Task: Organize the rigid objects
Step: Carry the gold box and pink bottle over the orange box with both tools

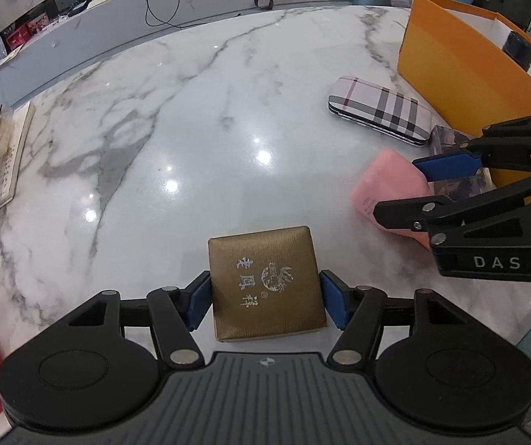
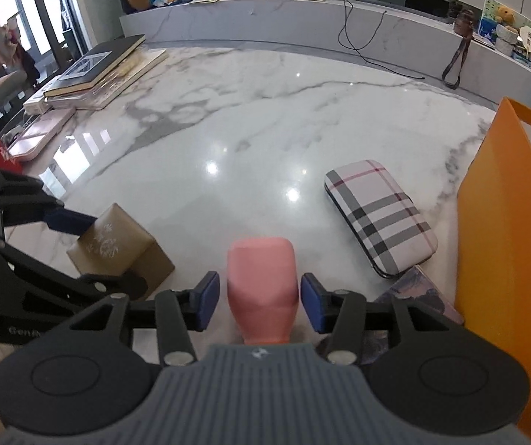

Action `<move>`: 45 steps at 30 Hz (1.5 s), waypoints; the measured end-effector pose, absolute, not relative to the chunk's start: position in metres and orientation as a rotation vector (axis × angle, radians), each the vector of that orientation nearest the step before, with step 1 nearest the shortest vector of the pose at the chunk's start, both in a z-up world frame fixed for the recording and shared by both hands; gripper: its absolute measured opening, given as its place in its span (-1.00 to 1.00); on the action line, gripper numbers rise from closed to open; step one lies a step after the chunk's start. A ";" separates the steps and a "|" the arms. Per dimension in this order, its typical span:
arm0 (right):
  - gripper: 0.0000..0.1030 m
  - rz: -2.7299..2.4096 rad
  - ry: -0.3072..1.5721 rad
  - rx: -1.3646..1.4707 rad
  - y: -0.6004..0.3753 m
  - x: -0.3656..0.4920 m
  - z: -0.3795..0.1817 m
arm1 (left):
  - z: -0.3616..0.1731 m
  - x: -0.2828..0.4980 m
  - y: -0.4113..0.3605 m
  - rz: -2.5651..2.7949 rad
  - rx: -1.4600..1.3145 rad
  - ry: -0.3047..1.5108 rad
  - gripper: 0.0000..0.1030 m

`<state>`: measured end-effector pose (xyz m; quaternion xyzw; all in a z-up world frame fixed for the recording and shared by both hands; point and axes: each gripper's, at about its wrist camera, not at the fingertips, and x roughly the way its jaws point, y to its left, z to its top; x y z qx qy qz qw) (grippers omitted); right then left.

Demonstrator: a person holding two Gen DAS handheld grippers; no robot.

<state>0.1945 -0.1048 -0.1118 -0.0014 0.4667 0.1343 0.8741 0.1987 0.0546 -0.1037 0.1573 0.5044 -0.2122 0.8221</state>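
Little appears done: the gold box (image 1: pixel 265 283) is bracketed by the left gripper (image 1: pixel 265 298), seemingly clamped, and the pink case (image 2: pixel 261 289) sits between the parted right gripper (image 2: pixel 260 302), while the plaid case (image 2: pixel 378 217) is left on the marble table (image 2: pixel 228 129) beside the orange box (image 1: pixel 462 74) at its right edge.

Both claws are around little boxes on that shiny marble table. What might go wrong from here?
1. The left gripper touches the gold box only near its rear edge, so the box might tilt or slip if lifted.
2. The right gripper brackets the pink box with gaps showing; closing off-centre could push it across the glossy table.
3. The grippers are close together and might collide.
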 end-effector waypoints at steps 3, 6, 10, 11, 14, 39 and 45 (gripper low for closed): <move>-0.05 0.281 0.974 -0.001 -0.103 0.196 -0.115 | -0.106 0.201 0.055 -0.455 0.325 1.076 0.34; -0.14 0.281 0.979 -0.007 -0.103 0.197 -0.119 | -0.106 0.202 0.055 -0.456 0.317 1.080 0.33; -0.17 0.277 0.976 -0.009 -0.104 0.196 -0.119 | -0.104 0.202 0.054 -0.452 0.309 1.081 0.32; -0.17 0.277 0.979 -0.003 -0.105 0.196 -0.119 | -0.102 0.201 0.053 -0.453 0.307 1.076 0.32; -0.18 0.285 0.972 0.008 -0.107 0.192 -0.113 | -0.092 0.196 0.049 -0.458 0.310 1.053 0.32; -0.18 0.182 0.795 0.066 -0.231 0.111 0.034 | 0.046 0.123 -0.070 -0.632 0.332 0.773 0.31; -0.18 0.076 0.842 0.044 -0.288 0.092 0.032 | 0.040 0.114 -0.130 -0.744 0.358 0.753 0.31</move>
